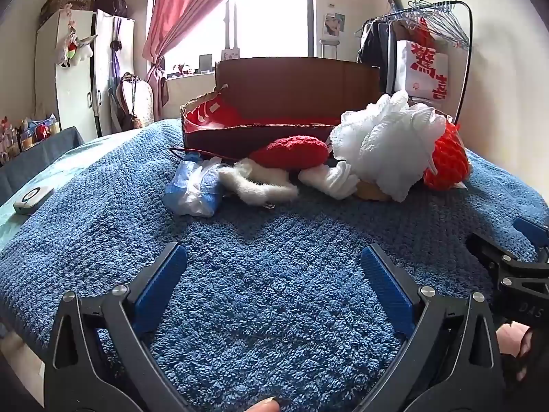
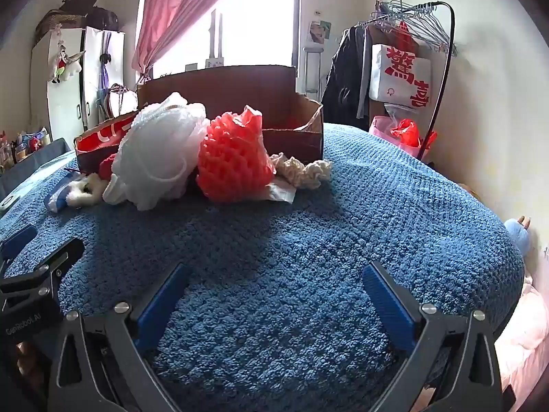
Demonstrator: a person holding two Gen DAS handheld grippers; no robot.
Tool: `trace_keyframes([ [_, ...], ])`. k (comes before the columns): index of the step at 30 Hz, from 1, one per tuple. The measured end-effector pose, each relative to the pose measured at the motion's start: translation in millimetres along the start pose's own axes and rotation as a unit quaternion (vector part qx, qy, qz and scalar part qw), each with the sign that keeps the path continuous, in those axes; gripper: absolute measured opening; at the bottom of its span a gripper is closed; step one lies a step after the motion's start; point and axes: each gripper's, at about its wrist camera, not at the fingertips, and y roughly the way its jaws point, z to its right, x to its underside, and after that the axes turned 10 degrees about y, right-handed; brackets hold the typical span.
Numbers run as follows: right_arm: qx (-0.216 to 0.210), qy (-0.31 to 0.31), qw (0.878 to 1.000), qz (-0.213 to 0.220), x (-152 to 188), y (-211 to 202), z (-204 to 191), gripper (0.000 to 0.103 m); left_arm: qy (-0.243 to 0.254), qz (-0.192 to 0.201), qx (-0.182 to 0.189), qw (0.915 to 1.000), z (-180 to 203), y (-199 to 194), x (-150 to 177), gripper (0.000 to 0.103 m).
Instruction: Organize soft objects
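Observation:
A pile of soft things lies on the blue towel [image 1: 274,274] in front of an open cardboard box [image 1: 295,86]: a white mesh puff [image 1: 387,137], a red knitted piece [image 1: 291,151], a red foam net [image 1: 446,161], white fluffy pieces [image 1: 257,182] and a blue-white plastic bag [image 1: 195,185]. In the right wrist view the puff [image 2: 158,151], red net [image 2: 233,161], cream knit [image 2: 305,170] and box [image 2: 219,92] show. My left gripper [image 1: 272,257] is open and empty, short of the pile. My right gripper [image 2: 276,276] is open and empty.
A white device [image 1: 32,199] lies at the towel's left edge. A white wardrobe [image 1: 65,72] stands far left, a clothes rack with hangers and a white bag [image 1: 425,65] far right. A pink bag [image 2: 401,134] sits beyond the bed's right edge.

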Motion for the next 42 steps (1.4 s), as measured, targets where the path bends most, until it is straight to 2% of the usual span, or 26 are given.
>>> trace_keyframes([
  [42,0.001,-0.001,1.000,0.000,0.1,0.5,-0.6,0.103,-0.003,-0.007,0.003,1.0000,-0.5,1.1,0.1,0.103],
])
